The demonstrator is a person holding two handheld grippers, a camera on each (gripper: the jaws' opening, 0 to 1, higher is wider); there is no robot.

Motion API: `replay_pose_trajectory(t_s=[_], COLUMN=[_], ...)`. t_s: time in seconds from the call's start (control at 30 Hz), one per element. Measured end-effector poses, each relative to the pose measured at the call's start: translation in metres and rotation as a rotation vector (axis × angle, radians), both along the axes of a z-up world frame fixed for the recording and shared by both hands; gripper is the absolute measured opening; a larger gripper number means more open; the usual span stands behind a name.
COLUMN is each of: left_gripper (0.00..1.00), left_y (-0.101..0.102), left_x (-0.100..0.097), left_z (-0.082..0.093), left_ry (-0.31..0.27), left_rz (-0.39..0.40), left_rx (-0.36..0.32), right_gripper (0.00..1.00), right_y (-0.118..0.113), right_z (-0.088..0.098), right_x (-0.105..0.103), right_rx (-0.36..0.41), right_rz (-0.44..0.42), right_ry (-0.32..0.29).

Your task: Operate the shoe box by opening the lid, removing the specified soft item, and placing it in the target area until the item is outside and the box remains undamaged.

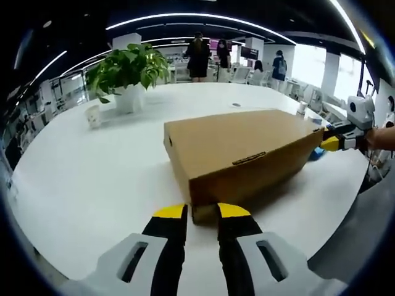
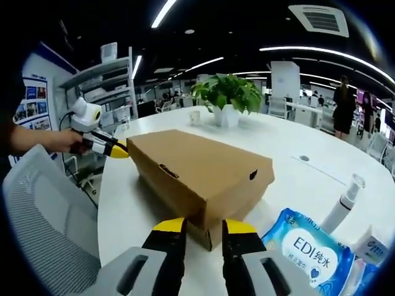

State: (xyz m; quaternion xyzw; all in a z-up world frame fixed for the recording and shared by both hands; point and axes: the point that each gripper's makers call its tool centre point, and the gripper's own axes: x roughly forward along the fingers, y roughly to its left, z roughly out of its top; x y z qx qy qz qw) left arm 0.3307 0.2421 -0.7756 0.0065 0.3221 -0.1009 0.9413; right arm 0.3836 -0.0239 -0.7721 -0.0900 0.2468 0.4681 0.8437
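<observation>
A closed brown cardboard shoe box [image 1: 241,151] [image 2: 197,169] lies on the round white table [image 1: 86,185] [image 2: 120,203], its lid down. In the left gripper view my left gripper [image 1: 202,213] is open by a narrow gap, with the box's near bottom corner between its yellow tips. The right gripper [image 1: 331,143] comes in from the right and touches the box's far end. In the right gripper view my right gripper [image 2: 205,227] stands the same way at the opposite corner, open by a narrow gap. The left gripper [image 2: 116,150] reaches the far corner, held by a hand [image 2: 37,140].
A potted green plant [image 1: 126,74] [image 2: 225,92] and a small white cup [image 1: 92,116] stand beyond the box. A blue wet-wipes pack [image 2: 311,253] and a white spray bottle [image 2: 345,200] lie right of the right gripper. A grey chair [image 2: 43,216] stands at the table's edge. People stand far behind [image 1: 199,55].
</observation>
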Motion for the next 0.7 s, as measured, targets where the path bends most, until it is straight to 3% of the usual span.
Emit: replay_pose_trajectory(t_s=[0.27,0.43,0.57,0.7], left_gripper=[0.18,0.19,0.18,0.2], left_y=[-0.001,0.004,0.003,0.001], left_x=[-0.002,-0.003,0.002,0.008], left_z=[-0.006,0.003,0.017,0.016], left_ry=[0.011,-0.007,-0.048,-0.049], left_rz=[0.004,0.006,-0.016,-0.036], left_rx=[-0.014,-0.01,-0.012,0.001], right_gripper=[0.2,0.24,0.25,0.26], right_y=[-0.002,0.002,0.007,0.011], right_z=[-0.003,0.01,0.011,0.009], right_x=[0.001,0.006,0.006,0.007], right_rx=[-0.012,0.018,0.018,0.016], right_rz=[-0.015,-0.02,-0.003,-0.009], right_ry=[0.007,-0.003,-0.003,0.004])
